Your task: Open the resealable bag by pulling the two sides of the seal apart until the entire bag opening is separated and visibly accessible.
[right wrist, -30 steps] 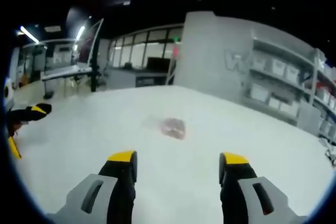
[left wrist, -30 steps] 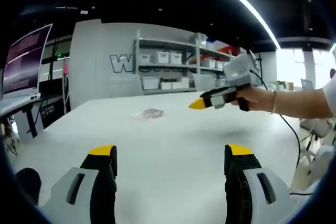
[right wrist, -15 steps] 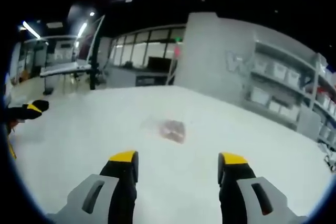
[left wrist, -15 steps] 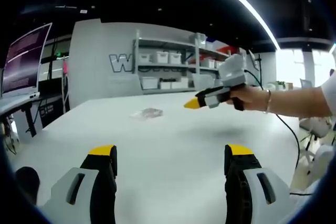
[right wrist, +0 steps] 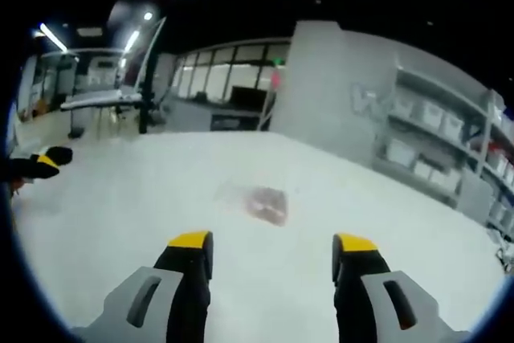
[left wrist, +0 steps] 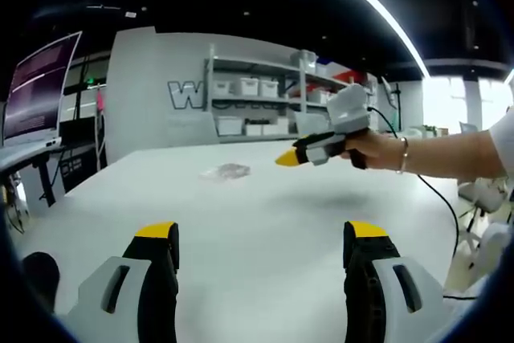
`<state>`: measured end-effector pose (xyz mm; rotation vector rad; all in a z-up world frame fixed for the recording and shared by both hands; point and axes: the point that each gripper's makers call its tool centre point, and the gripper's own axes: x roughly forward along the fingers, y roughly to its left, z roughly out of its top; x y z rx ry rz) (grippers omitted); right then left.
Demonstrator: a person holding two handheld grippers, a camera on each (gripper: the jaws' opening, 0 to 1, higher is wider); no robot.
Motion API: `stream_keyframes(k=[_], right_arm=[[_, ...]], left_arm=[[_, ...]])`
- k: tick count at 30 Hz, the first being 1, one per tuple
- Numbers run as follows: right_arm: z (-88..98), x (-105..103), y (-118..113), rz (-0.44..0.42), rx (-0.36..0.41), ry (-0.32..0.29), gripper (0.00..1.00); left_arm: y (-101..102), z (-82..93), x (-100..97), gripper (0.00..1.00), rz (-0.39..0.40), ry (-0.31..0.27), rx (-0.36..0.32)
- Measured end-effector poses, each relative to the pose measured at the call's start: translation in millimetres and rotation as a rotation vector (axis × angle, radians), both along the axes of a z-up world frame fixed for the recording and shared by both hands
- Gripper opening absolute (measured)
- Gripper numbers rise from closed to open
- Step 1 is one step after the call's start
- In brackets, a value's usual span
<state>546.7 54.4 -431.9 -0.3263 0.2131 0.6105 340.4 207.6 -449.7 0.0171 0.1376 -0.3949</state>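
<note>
1. Since a second ago the right gripper (left wrist: 286, 158) has slid further toward the resealable bag (left wrist: 226, 172) in the left gripper view; bag itself has not shifted on the table (left wrist: 265, 222). In the right gripper view the bag (right wrist: 263, 201) sits about as before, so the closing is slow.
2. Bag lies flat on the white table, well ahead of both grippers, nothing touching it. Looks like a small clear pouch with something pinkish-brown inside; too blurred to tell which edge carries the seal, or whether the seal is shut.
3. Likely reason for placement: lying alone mid-table, it leaves room to come at it from both sides, one gripper per side of the seal.
4. Right gripper held by a hand (left wrist: 373, 150), yellow tip aimed at the bag, above the table. Its fingers (right wrist: 190, 241) stand wide apart with nothing between.
5. Left gripper (left wrist: 262, 234) hangs back low over the table, fingers (left wrist: 157, 232) apart, empty. It peeks in at the edge of the right gripper view (right wrist: 42, 161).
6. Background: shelving with white bins (left wrist: 257, 90), monitor (left wrist: 40, 90).
7. Judgement: approach stage, pull not yet begun.
</note>
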Motion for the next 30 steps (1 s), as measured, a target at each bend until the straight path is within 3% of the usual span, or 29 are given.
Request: stream_keyframes(k=[30], right_arm=[[-6.4, 19.3, 20.2, 0.041, -0.063, -0.022, 0.56]], left_arm=[[4.6, 2.6, 0.2, 0.83, 0.001, 0.003, 0.014]])
